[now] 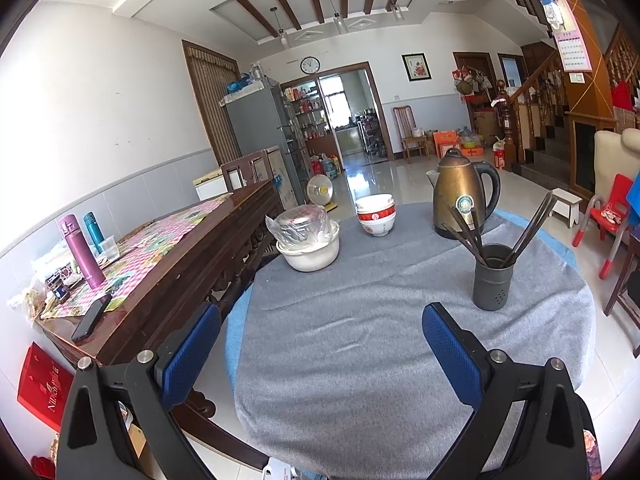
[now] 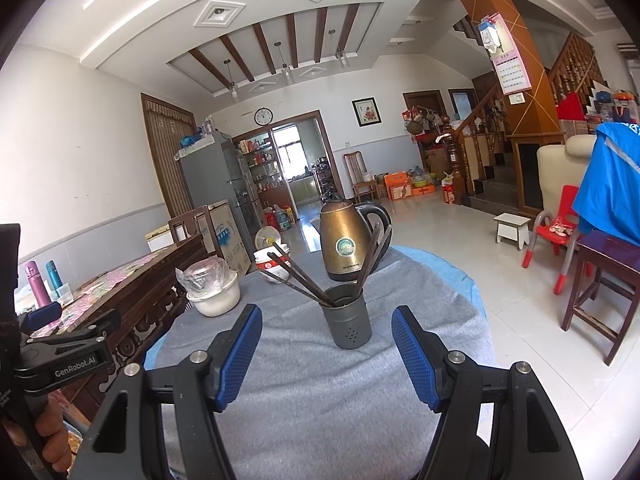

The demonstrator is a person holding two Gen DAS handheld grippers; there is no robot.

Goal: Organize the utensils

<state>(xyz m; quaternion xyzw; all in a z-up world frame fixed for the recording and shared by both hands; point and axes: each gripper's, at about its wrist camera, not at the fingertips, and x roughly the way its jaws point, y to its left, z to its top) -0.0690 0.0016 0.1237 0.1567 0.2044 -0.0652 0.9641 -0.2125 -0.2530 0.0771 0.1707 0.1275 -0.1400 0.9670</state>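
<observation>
A dark grey utensil holder (image 1: 493,277) stands on the grey cloth of the round table (image 1: 360,340), with several dark chopsticks (image 1: 468,232) leaning out of it. It also shows in the right wrist view (image 2: 347,316), with its chopsticks (image 2: 298,278), straight ahead of my right gripper. My left gripper (image 1: 320,320) is open and empty above the cloth, the holder to its front right. My right gripper (image 2: 326,324) is open and empty, a short way before the holder. The left gripper's body (image 2: 60,344) shows at the left edge of the right wrist view.
A brass kettle (image 1: 464,196) stands behind the holder. Stacked red and white bowls (image 1: 375,216) and a white pot with bagged dishes (image 1: 308,240) sit at the table's far side. A wooden side table (image 1: 160,264) with flasks and a phone stands left. Chairs (image 2: 560,236) stand right.
</observation>
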